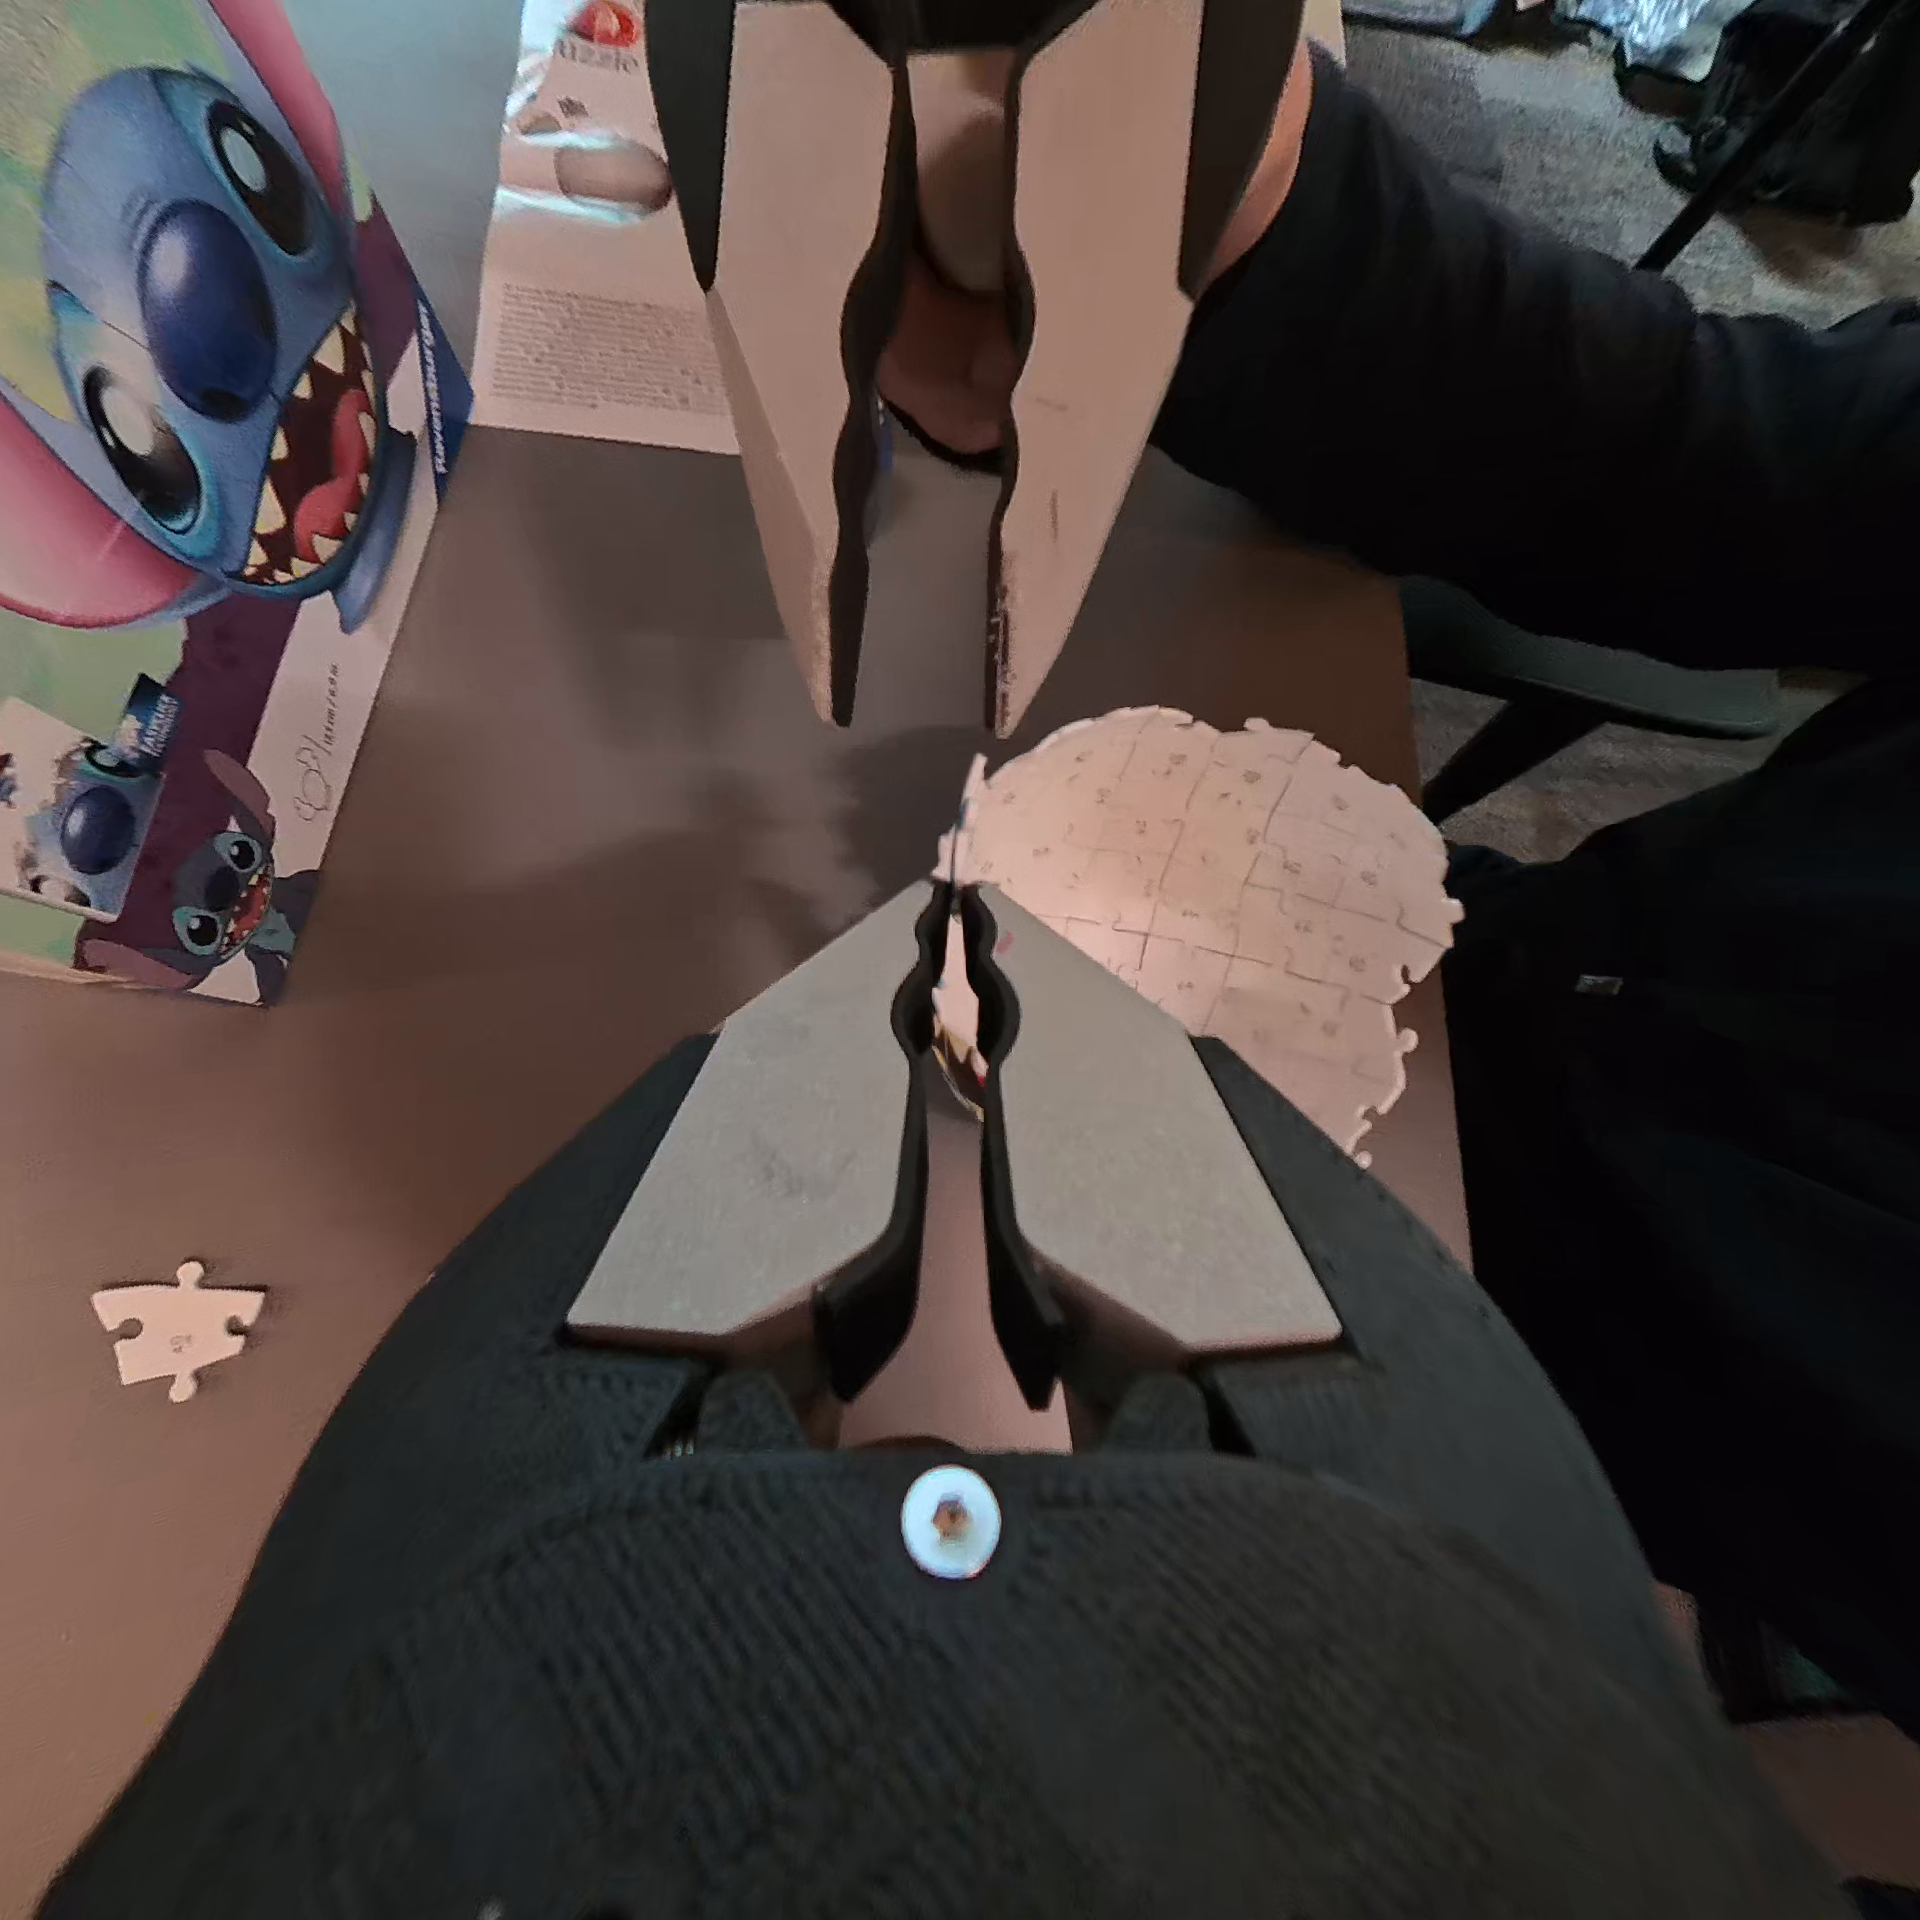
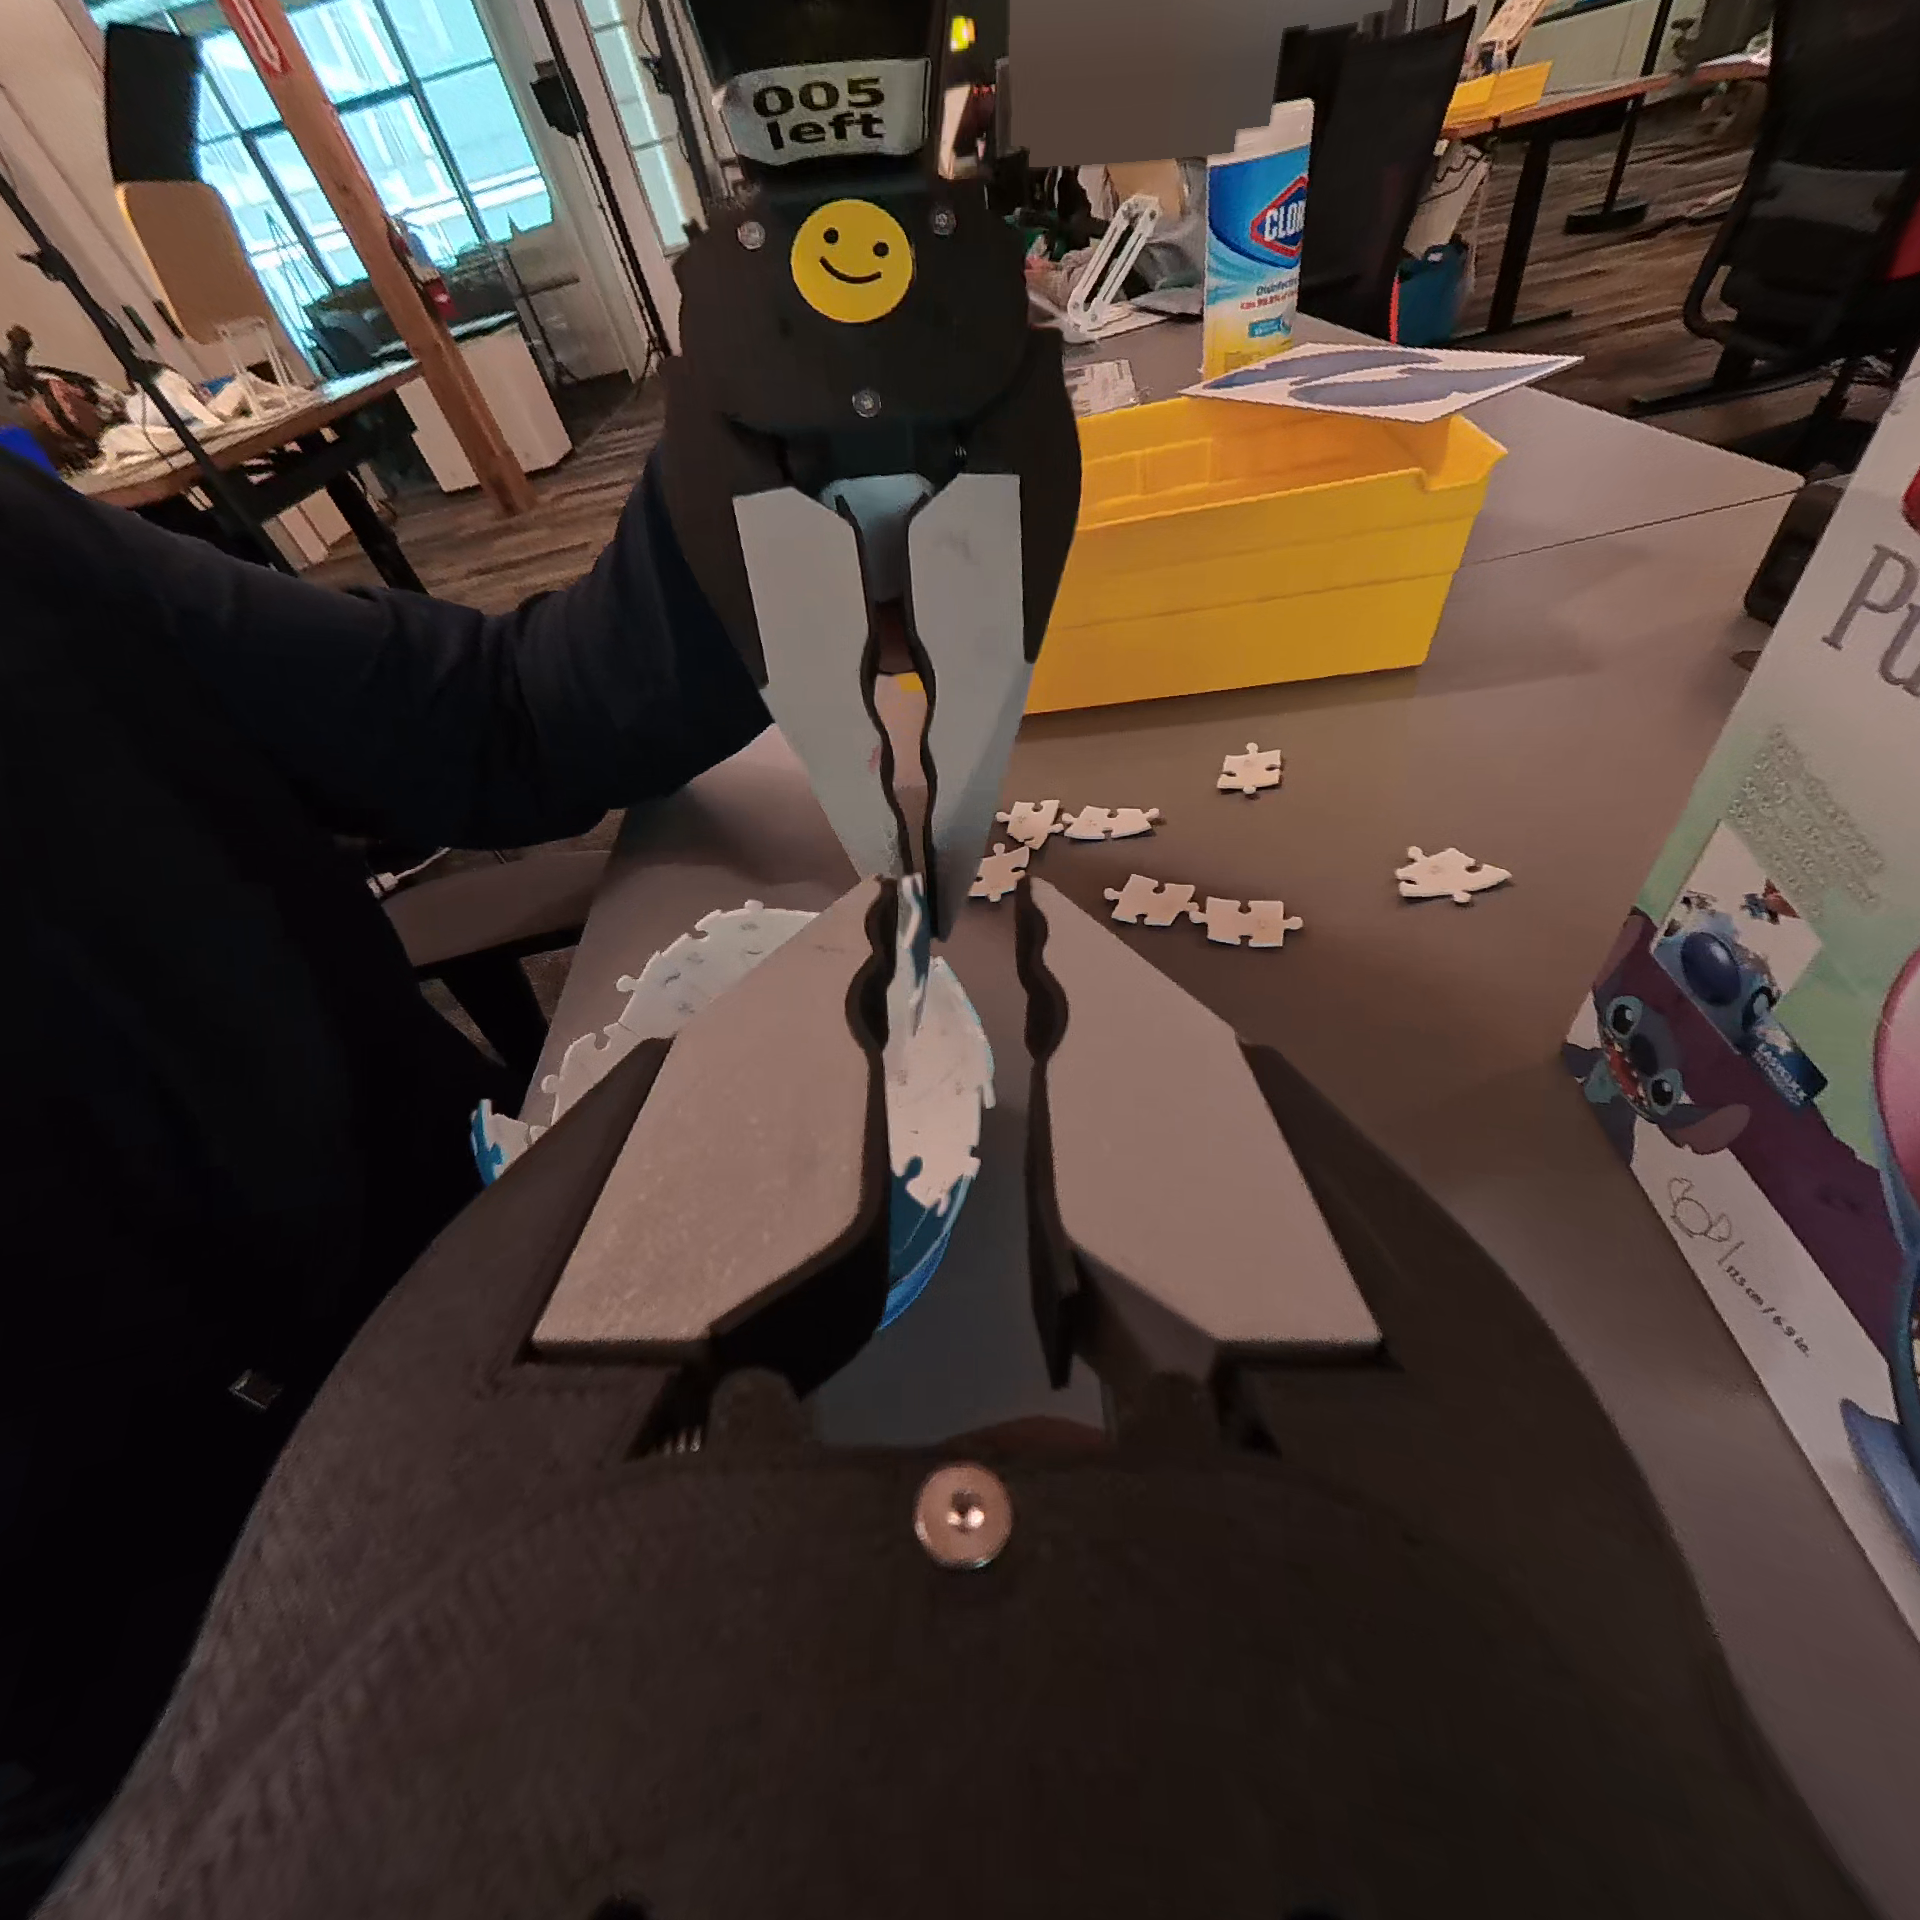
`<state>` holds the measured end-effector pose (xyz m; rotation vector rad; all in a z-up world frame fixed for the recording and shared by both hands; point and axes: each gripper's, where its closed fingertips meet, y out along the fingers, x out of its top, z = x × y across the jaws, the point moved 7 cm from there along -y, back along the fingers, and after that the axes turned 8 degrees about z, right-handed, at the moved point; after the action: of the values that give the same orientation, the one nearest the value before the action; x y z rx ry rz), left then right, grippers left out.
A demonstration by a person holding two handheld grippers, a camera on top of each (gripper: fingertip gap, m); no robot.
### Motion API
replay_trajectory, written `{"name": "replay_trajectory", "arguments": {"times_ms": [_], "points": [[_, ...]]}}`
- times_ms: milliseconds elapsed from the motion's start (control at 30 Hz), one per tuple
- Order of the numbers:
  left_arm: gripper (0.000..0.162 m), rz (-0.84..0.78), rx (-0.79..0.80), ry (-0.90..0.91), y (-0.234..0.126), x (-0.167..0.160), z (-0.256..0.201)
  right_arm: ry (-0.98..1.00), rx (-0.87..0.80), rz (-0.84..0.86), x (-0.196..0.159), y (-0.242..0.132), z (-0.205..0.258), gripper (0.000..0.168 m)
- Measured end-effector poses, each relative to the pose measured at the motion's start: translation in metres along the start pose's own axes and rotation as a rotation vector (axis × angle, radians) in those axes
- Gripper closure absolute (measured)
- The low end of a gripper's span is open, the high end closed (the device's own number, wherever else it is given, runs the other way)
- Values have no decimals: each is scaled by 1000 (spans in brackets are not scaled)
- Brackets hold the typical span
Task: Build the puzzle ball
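A partly built puzzle ball (image 1: 1226, 894), a curved shell that is white inside and blue outside, rests on the brown table near its edge. My left gripper (image 1: 954, 899) is shut on the shell's rim. In the right wrist view the shell (image 2: 935, 1081) lies under and between my fingers, with the left gripper (image 2: 914, 873) pinching its rim from the far side. My right gripper (image 2: 954, 899) is open and empty, tip to tip with the left one just above the shell. It also shows in the left wrist view (image 1: 920, 722), pointing down.
Several loose white pieces (image 2: 1153, 894) lie beyond the grippers, and one piece (image 1: 177, 1330) lies at the left. The puzzle box (image 1: 208, 416) stands nearby. A yellow bin (image 2: 1247, 561) and a wipes canister (image 2: 1252, 229) stand behind. A paper sheet (image 1: 603, 312) lies flat.
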<state>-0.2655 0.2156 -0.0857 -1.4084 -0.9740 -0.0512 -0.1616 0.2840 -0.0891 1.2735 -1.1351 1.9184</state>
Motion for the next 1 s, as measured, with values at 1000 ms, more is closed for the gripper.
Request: {"name": "replay_trajectory", "arguments": {"times_ms": [1000], "points": [[159, 59, -22, -32, 5, -4, 3, -93, -86, 215, -13, 15, 8, 168]]}}
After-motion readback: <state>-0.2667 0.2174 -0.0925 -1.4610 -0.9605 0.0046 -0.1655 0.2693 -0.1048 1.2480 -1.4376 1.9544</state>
